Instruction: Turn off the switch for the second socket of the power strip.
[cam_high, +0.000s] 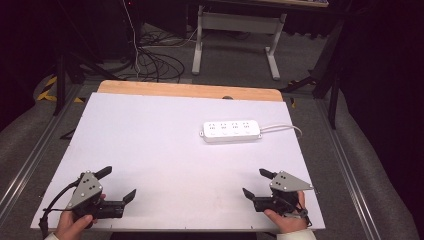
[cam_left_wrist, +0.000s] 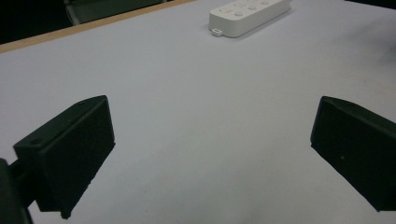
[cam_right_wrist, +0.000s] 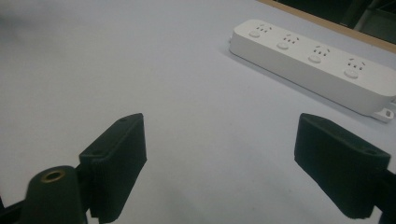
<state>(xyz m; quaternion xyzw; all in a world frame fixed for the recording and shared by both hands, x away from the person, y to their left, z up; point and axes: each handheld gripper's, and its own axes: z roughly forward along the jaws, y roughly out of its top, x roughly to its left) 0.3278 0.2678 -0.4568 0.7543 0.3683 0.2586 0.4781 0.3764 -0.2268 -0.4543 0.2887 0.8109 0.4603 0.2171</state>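
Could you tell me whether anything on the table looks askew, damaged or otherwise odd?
Nothing stands out. The white four-socket power strip lies flat on the white table, nothing plugged in. The left gripper and right gripper are open and empty.

Counter (cam_high: 165, 150): white top, matt, smooth, looks like laminate or paper sheet; far edge strip (cam_high: 190, 90) bare wood, light tan. Power strip (cam_high: 232, 130): white plastic, smooth, slight sheen; cord (cam_high: 285, 127) white, prob. rubbery plastic. Left gripper (cam_high: 117, 183) and right gripper (cam_high: 255, 182): jaws black plastic, matt, w/ small screw holes; top plates grey, flat, dull, metal or plastic unclear. Brass-coloured insert (cam_right_wrist: 52, 176) by right jaws, shiny metal. Floor (cam_high: 235, 57): grey carpet, rough.
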